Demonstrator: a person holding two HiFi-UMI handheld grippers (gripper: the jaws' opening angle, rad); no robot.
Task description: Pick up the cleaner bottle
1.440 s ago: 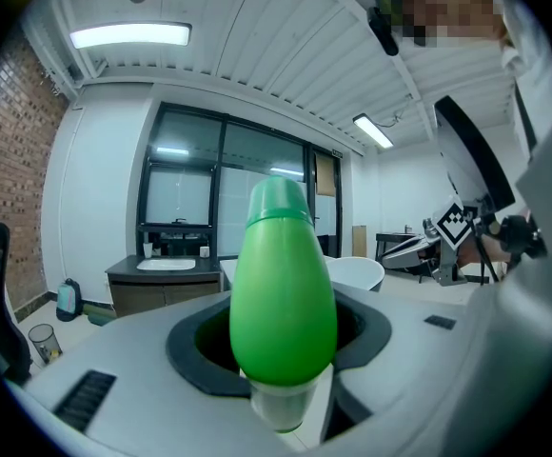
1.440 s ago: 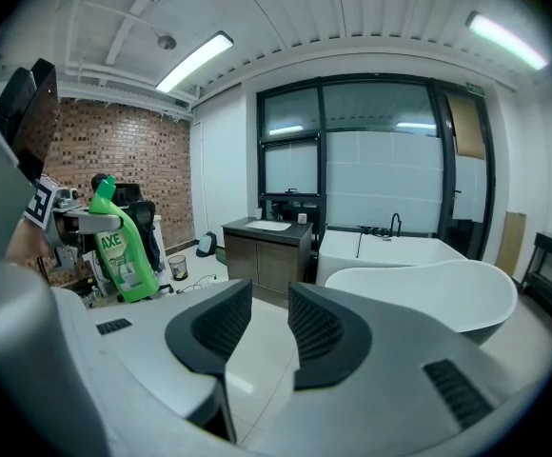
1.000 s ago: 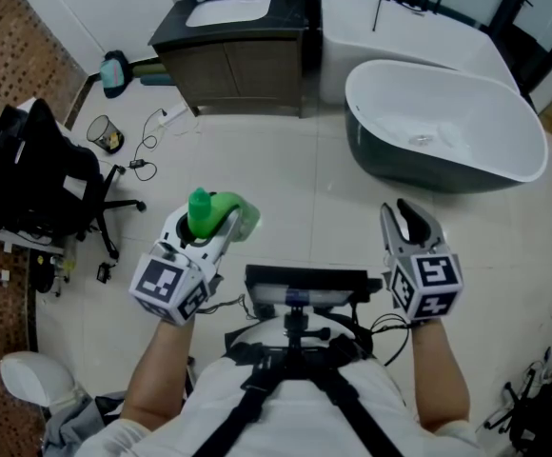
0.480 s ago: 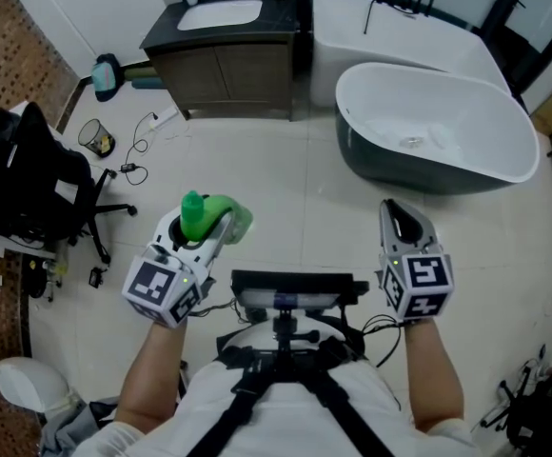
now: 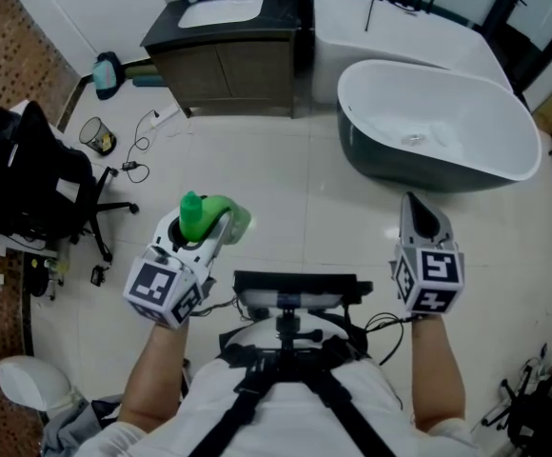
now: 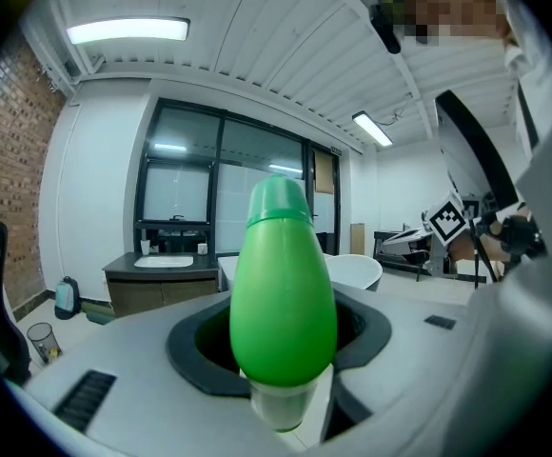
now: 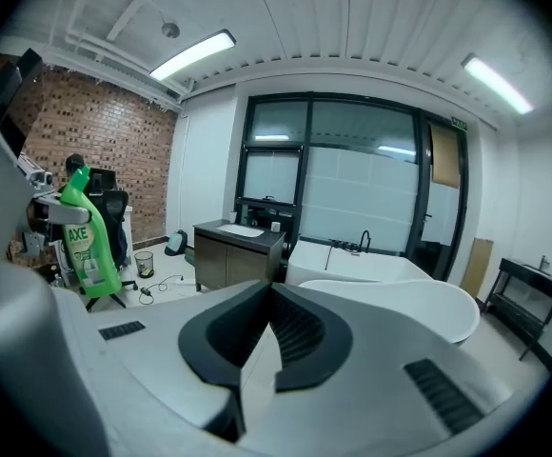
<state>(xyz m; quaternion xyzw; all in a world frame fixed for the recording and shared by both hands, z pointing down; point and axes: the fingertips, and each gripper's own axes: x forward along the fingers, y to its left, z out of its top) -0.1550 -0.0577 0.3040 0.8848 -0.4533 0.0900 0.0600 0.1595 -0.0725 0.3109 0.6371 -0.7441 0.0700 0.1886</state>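
A bright green cleaner bottle (image 5: 208, 216) with a green cap is clamped in my left gripper (image 5: 203, 228), held above the floor at lower left of the head view. In the left gripper view the bottle (image 6: 282, 293) fills the space between the jaws, its cap pointing up. The right gripper view shows the same bottle (image 7: 88, 239) at far left with a white label. My right gripper (image 5: 419, 219) is shut with nothing in it, hovering at lower right over the tiles, and its jaws meet in its own view (image 7: 262, 355).
A white and grey bathtub (image 5: 437, 127) stands at the upper right. A dark vanity with a white basin (image 5: 226, 41) is at the top centre. A black office chair (image 5: 30, 187), a wire bin (image 5: 96, 136) and cables (image 5: 147, 136) lie at left.
My right gripper has gone from open to shut and shifted a little right and forward. The left gripper and bottle stayed put.
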